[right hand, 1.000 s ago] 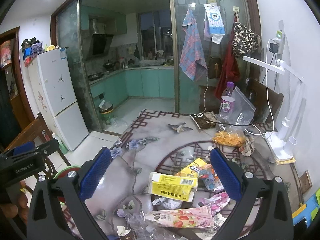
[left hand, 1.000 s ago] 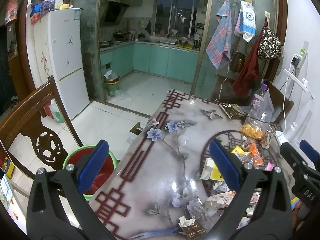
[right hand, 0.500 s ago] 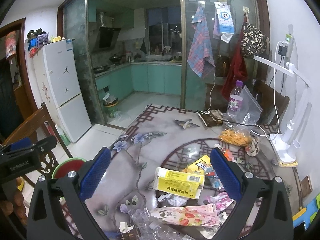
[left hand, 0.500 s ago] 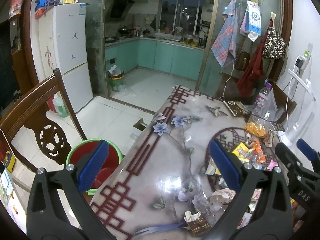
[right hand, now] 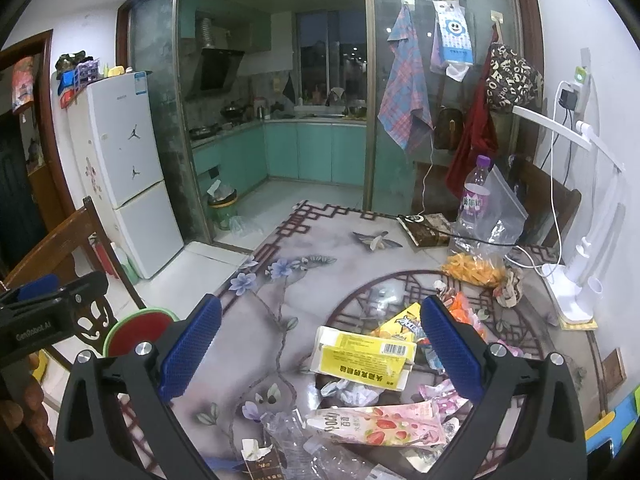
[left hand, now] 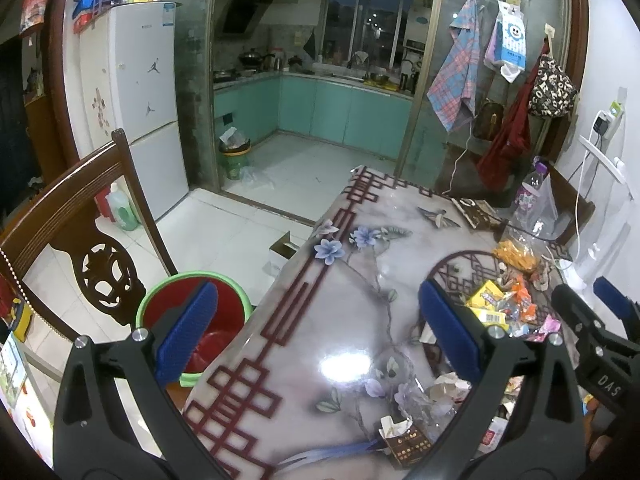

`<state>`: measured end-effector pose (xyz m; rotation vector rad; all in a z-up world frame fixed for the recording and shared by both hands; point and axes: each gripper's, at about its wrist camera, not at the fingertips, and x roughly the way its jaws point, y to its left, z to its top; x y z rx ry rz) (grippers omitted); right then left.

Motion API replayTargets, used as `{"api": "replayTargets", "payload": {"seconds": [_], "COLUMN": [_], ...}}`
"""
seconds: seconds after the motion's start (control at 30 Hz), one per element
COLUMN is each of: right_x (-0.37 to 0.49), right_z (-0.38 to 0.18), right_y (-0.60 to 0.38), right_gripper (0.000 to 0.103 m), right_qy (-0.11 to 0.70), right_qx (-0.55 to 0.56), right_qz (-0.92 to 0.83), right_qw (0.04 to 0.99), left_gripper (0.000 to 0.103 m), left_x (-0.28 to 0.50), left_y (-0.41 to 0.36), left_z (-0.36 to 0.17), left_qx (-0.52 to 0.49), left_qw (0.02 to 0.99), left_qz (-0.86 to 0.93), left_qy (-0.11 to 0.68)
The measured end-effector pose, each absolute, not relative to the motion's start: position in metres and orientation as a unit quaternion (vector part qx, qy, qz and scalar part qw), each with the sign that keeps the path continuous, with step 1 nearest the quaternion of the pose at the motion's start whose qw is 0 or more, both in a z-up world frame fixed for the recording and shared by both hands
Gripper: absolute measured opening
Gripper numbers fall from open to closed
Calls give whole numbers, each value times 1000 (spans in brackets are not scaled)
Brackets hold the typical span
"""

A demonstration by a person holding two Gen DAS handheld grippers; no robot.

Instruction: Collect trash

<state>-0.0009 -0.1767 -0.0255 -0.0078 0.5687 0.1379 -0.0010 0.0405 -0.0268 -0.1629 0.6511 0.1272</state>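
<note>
My left claw is spread wide and holds nothing; it hangs over the bare, patterned part of the worktop, touching nothing. My right claw is spread just as wide, also with nothing between its two blue pads, above the heap of trash

Right under the right claw I count one yellow carton lying flat, one pink strawberry Pocky wrapper nearer to me, one crumpled white paper between the two, one small brown box at the near edge and crushed clear plastic beside it. Past the carton lies one yellow snack wrapper among small orange and pink wrappers too jumbled to count. Further back stand one clear bag of orange snacks, one purple-capped bottle and one white desk lamp at the right

Off the worktop's left edge, on the floor, sits one red bin with a green rim, beside one wooden chair. One white fridge stands beyond, and a second bin in the kitchen doorway
</note>
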Motion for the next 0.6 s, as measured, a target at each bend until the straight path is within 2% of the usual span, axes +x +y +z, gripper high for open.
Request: {"api": "replayTargets", "payload": {"seconds": [0.6], "right_x": [-17], "right_z": [-15], "right_y": [-197], "right_gripper": [96], "right_qy": [265], "right_qx": [23], "right_qz": [52], "right_qw": [963], "left_gripper": [99], "left_x": [0], "left_y": [31], "left_z": [-18], "left_qx": [-58], "left_qw": [946], "left_qz": [49], "left_qy": [314]}}
